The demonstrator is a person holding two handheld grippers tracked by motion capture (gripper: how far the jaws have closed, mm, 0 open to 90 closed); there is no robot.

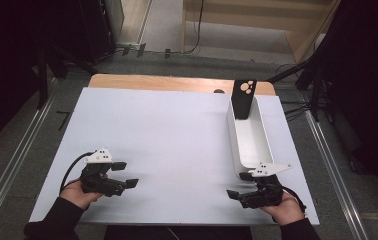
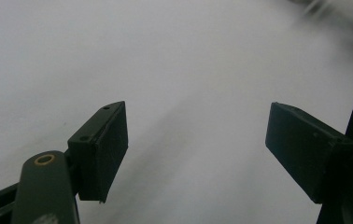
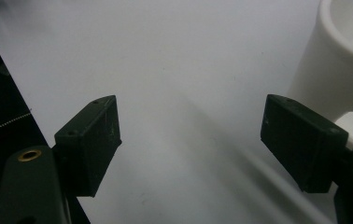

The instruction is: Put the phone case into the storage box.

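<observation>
step: we rest both grippers on the counter (image 1: 177,135), start pose | left gripper (image 1: 125,174) released, empty | right gripper (image 1: 239,186) released, empty | next: likely reach right gripper to the white tray (image 1: 249,137) just ahead, black phone case (image 1: 242,99) at its far end

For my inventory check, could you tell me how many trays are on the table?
1: a long white tray on the table's right side, with a black holed item standing at its far end.

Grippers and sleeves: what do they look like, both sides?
Both match. The left gripper and right gripper have black bodies, each topped by a pale grey three-cornered plate with dark dots. A black cable loops from each. Up close, the fingers are matte black rectangular blocks with small screw holes, on arms with a brass-coloured pivot ring. The person wears dark long sleeves.
</observation>
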